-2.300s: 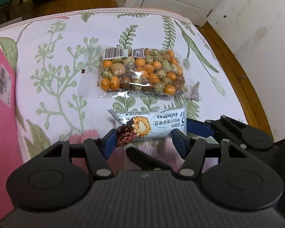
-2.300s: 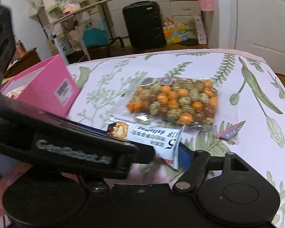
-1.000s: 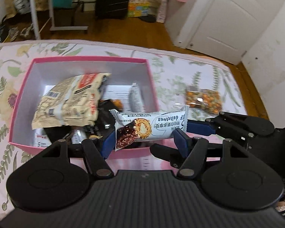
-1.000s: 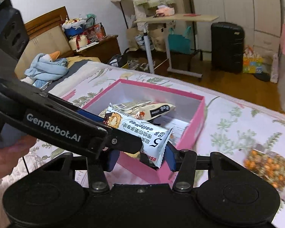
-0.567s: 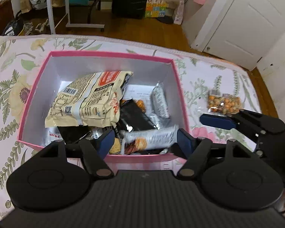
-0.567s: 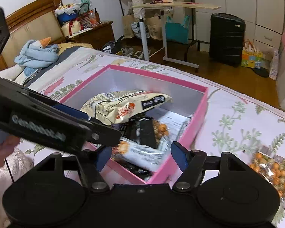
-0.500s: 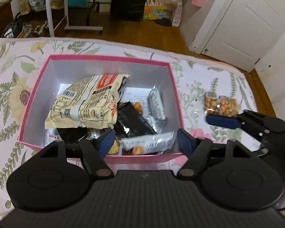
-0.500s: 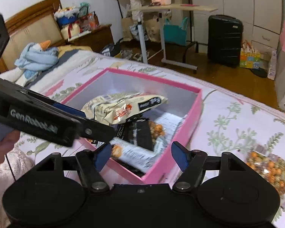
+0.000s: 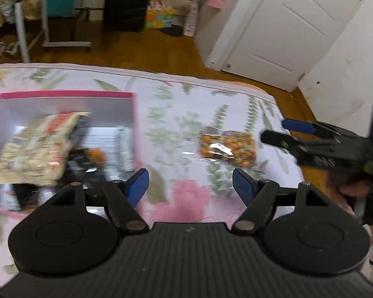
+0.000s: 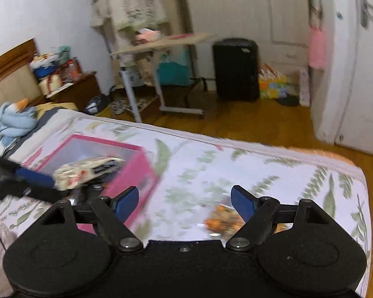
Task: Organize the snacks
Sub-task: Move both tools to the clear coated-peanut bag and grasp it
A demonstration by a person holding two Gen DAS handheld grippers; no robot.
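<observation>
Snacks are the job, and one clear bag of orange and speckled coated nuts [image 9: 227,145] lies loose on the floral bedspread [image 9: 186,104], well apart from the pink box [image 9: 134,114] that holds a large cream packet [image 9: 37,146]. Your left gripper [image 9: 190,182] hangs with jaws spread wide and holds nothing; your right gripper [image 10: 184,200] is likewise spread and empty, just above the bag. Expect the bag to be light, crinkly and slippery, its contents shifting. Pinch the flat sealed edge, not the lumpy middle.
</observation>
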